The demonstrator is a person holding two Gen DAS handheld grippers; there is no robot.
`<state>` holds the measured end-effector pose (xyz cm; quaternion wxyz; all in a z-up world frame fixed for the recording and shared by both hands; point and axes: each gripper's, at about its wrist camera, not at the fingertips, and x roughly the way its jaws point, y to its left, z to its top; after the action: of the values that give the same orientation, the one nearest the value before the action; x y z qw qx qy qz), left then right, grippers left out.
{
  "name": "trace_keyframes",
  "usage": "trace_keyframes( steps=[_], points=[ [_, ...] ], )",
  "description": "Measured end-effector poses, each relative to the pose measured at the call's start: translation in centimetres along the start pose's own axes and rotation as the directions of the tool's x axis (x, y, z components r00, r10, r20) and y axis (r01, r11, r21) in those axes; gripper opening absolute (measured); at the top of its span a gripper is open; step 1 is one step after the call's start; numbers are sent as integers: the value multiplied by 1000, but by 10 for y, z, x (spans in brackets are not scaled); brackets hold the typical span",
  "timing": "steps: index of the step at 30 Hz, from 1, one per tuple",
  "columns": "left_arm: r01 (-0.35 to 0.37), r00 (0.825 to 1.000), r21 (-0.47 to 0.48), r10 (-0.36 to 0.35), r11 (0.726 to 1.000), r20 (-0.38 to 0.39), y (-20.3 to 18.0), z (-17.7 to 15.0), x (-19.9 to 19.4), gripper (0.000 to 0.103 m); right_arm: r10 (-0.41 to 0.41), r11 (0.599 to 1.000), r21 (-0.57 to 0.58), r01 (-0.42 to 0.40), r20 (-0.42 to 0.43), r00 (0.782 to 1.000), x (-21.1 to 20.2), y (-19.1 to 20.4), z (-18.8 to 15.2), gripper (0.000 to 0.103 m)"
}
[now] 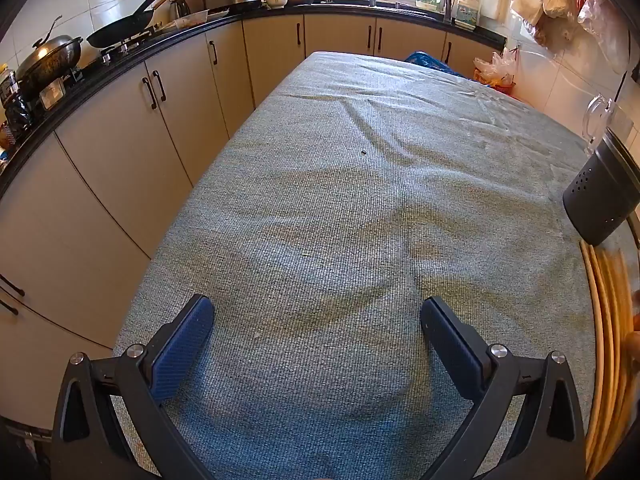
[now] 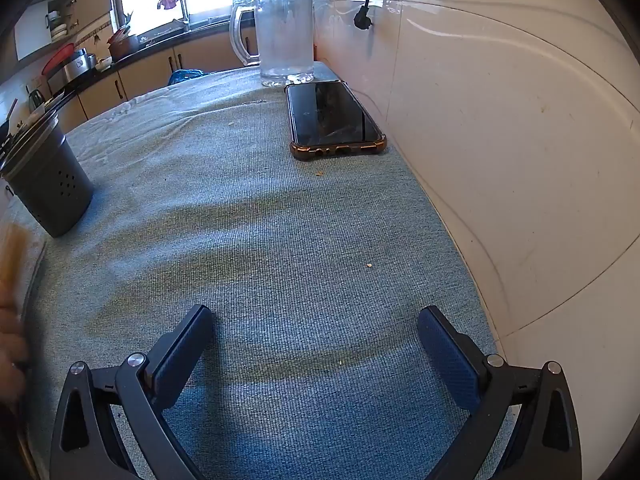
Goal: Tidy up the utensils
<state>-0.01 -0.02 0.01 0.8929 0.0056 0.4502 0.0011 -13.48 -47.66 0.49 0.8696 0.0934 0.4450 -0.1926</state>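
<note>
Tongs (image 2: 316, 332) gape empty over grey cloth (image 2: 280, 220), phone (image 2: 334, 118) ahead.

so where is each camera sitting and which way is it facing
Left wrist: on the left hand-held gripper, angled down over the grey cloth toward cabinets and window; both open fingers show.
Right wrist: on the right hand-held gripper, angled down along the white wall toward a phone and clear jug; open fingers show, with a blurred hand at the left edge.
Shared: the cloth, the dark perforated holder, the jug.
</note>
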Motion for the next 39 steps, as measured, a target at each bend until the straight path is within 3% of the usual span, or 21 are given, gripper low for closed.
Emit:
trace_keyframes(
  steps=[39],
  points=[
    [-10,1000,0,10,1000,-3,-1,0,-2,103,-2,1000,-1,2,-3,1000,4,-2,1,103]
  ],
)
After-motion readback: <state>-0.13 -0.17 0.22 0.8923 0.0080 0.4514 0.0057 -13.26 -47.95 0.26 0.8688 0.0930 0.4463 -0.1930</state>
